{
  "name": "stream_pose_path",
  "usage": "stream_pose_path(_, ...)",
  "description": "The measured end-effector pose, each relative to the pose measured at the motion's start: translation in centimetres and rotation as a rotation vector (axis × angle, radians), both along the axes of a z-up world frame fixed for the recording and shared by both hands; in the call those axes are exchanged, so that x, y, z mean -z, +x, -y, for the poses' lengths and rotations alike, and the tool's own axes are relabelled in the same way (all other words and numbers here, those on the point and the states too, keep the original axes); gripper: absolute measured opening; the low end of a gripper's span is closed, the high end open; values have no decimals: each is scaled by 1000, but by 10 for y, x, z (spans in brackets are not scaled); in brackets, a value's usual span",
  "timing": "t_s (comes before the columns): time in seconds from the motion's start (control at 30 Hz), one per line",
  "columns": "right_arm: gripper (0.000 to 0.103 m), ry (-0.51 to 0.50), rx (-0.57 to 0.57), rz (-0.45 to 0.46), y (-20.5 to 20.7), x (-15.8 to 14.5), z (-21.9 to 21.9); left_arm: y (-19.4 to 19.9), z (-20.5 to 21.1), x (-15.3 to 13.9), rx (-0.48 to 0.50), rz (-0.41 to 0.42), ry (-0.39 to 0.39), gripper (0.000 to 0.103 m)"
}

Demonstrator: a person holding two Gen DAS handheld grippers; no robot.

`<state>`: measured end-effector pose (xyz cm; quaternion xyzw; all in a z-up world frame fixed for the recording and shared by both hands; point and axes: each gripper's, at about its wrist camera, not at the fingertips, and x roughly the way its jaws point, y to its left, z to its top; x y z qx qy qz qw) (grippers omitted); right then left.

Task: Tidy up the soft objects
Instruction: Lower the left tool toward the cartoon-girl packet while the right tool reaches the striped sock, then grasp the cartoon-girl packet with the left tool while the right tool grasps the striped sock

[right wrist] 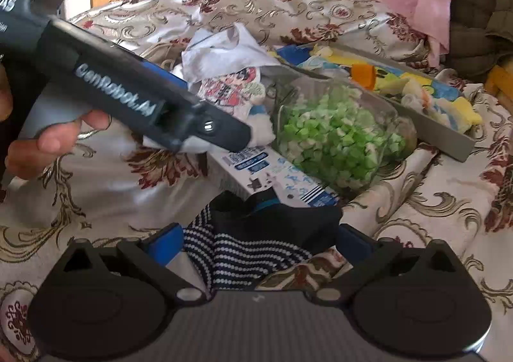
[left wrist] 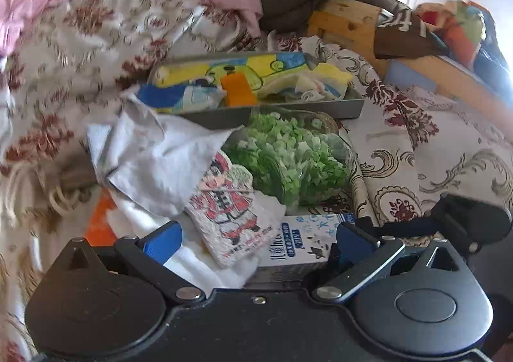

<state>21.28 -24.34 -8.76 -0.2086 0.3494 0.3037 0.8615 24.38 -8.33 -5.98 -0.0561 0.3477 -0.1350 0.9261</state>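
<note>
Left wrist view. Left hand-held gripper (left wrist: 256, 241): fingers spread, nothing pinched. Between and just ahead of them: a cartoon-printed cloth (left wrist: 231, 217) lying on white cloth, a blue-and-white carton (left wrist: 301, 241) beside it at 3 o'clock. A pale grey cloth (left wrist: 154, 153) at 11 o'clock; a clear bag of green pieces (left wrist: 288, 156) at 1 o'clock. Grey tray (left wrist: 349, 108) at 12 o'clock, already holding folded coloured cloths. All rest on a floral bedspread (left wrist: 449, 153).

Right wrist view. Right hand-held gripper (right wrist: 259, 243): fingers spread around a dark striped sock (right wrist: 253, 246) but not closed on it. Left device, held by a hand (right wrist: 48, 137), crosses at 10 o'clock. Tray at 2 o'clock, well apart.

Step, judged: collecting loose items for the tray. Next: close on the sock, lift it over the bag.
</note>
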Motion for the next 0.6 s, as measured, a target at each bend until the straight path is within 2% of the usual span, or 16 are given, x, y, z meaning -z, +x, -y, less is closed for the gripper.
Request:
stream_pose_path(0.3,99,24,-35,-33,0,1,1,8,3,1,-75,-12,-161,101)
stream_pose_path(0.37,99,23,-34,-33,-1,1,0,7,-2,3,-112,-11,-225,99)
stream_pose_path(0.47,99,27,-32,-34,0,0,0,2,-11,4,-173,9,-322,87)
stream_pose_path(0.6,99,27,-32,-33,-1,0,0,-2,-17,5,-211,29,-422,79)
